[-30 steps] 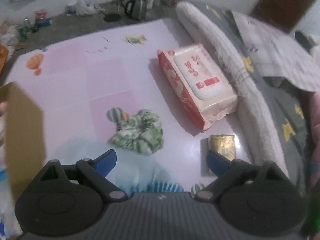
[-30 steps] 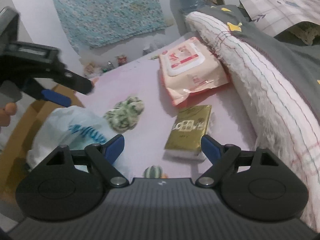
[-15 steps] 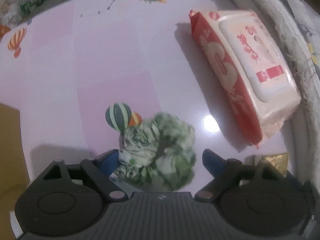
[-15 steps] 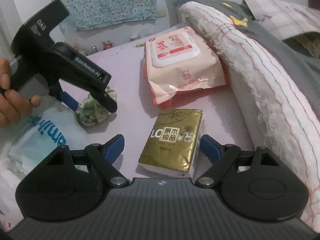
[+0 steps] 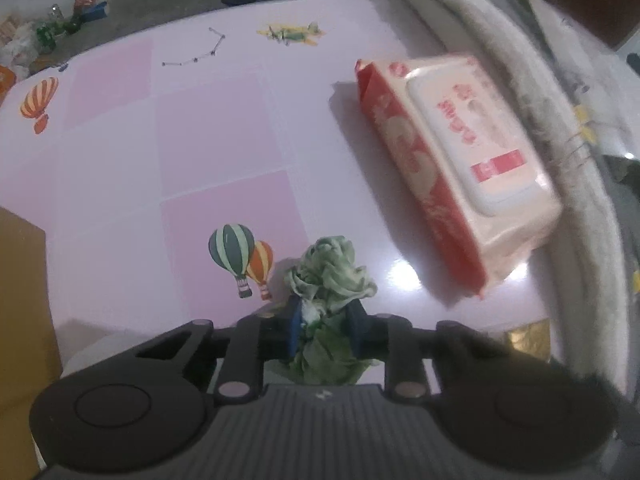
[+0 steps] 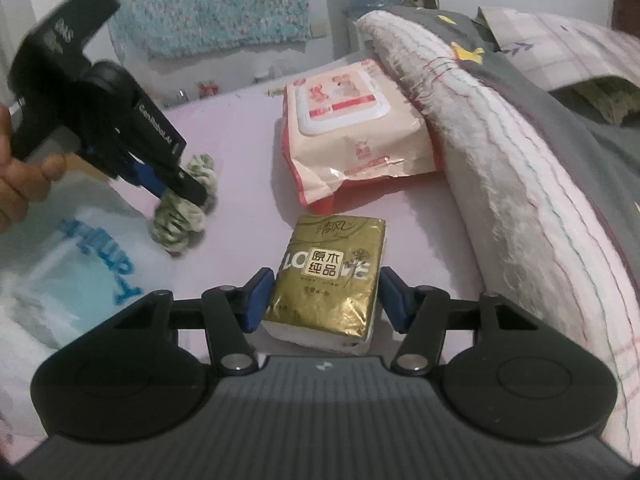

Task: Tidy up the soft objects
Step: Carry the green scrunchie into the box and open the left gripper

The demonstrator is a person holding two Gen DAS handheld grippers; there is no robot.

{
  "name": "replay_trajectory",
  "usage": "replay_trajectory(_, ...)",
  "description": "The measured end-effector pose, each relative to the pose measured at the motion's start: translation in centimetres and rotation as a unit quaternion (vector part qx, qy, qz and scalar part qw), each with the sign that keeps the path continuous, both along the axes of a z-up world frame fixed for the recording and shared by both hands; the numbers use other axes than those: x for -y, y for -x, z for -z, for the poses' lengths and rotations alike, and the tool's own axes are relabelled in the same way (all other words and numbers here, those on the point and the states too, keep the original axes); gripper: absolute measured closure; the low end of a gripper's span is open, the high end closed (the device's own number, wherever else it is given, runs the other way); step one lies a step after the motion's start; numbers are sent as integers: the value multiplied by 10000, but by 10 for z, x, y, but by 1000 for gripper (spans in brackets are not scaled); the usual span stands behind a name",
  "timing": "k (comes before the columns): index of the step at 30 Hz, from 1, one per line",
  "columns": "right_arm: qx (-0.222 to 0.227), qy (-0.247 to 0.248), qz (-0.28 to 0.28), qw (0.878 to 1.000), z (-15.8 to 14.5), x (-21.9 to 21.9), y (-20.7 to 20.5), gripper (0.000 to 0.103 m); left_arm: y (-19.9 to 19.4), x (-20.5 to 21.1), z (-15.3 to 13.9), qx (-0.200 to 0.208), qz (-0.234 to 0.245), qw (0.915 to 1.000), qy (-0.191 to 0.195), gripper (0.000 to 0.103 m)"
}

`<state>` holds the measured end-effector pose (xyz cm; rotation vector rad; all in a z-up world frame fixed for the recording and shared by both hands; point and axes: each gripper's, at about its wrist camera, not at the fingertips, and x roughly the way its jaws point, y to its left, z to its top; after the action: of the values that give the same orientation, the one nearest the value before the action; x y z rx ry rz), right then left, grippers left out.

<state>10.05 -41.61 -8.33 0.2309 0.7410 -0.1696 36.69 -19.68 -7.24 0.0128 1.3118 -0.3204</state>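
The left gripper (image 5: 322, 330) has just been closing and now its blue fingers (image 5: 294, 328) pinch a green-and-white scrunchie (image 5: 330, 276), a crumpled, ruffled ring of soft cloth bunched up between the pads; part of the fabric bulges above the fingertips and part hangs below them; from the right wrist view the same scrunchie (image 6: 182, 210) sits squeezed in that gripper just over the pink surface (image 5: 208, 148), a smooth, glossy sheet in pale squares printed with striped hot-air balloons (image 5: 240, 260) and a little aeroplane (image 5: 290, 34); a hand (image 6: 18, 184) grips the left tool's black handle; over on the right, the right gripper (image 6: 322, 302) has also just been closing, its fingers (image 6: 256, 300) straddling a gold tissue pack (image 6: 330, 278), a soft rectangular block in shiny crinkled foil with white sides; the left pad looks to touch the pack's edge while the right pad stands just clear of it, so no firm grip shows; beyond it lies a wet wipes pack (image 6: 352, 128), plump, peach and red, with a white rigid flip lid; a fluffy rolled blanket (image 6: 500, 160) runs along the right edge; a white plastic bag (image 6: 72, 264) with blue lettering lies crumpled at the left
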Motion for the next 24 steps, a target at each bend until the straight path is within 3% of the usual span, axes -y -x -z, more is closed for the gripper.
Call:
replay_trajectory(12, 900, -641, 260, 9935, -55, -12, 77, 47, 58, -18, -113, 1035, 62, 9906, 887, 80)
replay_trajectory(19, 1298, -1154, -331, 9842, -88, -42, 107, 47, 130, -77, -176, 1750, 2, 9773, 1195, 80)
replay_trajectory(24, 1307, -1516, -949, 9752, -101, -78, 109, 47, 187, -132, -196, 2119, -306, 9692, 1218, 80)
